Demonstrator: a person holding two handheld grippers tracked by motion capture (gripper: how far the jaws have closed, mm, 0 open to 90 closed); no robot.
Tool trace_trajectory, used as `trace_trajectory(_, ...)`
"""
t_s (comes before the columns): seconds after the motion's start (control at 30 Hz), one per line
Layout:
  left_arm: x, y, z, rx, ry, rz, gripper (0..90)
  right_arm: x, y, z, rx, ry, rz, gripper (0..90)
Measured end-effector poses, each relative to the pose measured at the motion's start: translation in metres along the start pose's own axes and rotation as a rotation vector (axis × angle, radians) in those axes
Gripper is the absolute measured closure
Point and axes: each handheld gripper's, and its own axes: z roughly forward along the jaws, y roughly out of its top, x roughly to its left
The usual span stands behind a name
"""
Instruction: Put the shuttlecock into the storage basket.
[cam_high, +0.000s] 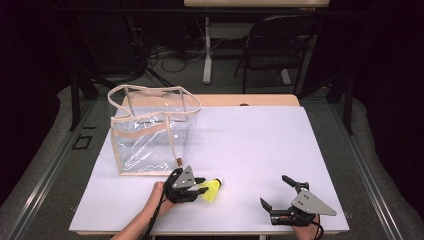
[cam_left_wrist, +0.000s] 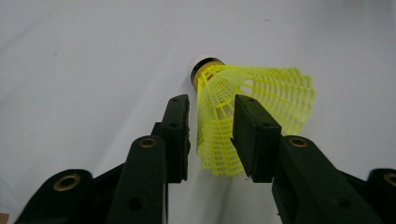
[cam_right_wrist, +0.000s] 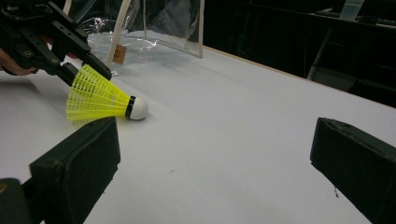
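Dark lab: floor cables (cam_high: 165, 57), folding chair (cam_high: 272, 42).

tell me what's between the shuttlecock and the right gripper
Nothing: in the high view, bare white table runs from the shuttlecock to the open right gripper. The right gripper view agrees.

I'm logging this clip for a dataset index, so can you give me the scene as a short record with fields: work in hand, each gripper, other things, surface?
work in hand: picking up the yellow shuttlecock
shuttlecock: lies on its side, white cork tip away from the left gripper
left gripper: jaws either side of the mesh skirt, pressing it in
right gripper: jaws wide apart, nothing between them, off to the right
clear bag: upright with beige trim, standing behind the left gripper, apart from the shuttlecock
surface: white table
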Motion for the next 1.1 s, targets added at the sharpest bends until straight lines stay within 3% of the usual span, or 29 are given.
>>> trace_trajectory(0.63,-0.0035,-0.0019,0.0015,-0.012,0.010,0.007,86.9,0.0002,-0.0007,0.0002,-0.003,0.012,0.002,1.1)
trace_trajectory(1.1,-0.0040,-0.0010,-0.0045,-0.042,0.011,0.003,88.7,0.0009,-0.0008,0.0003,0.004,0.016,-0.001,1.2)
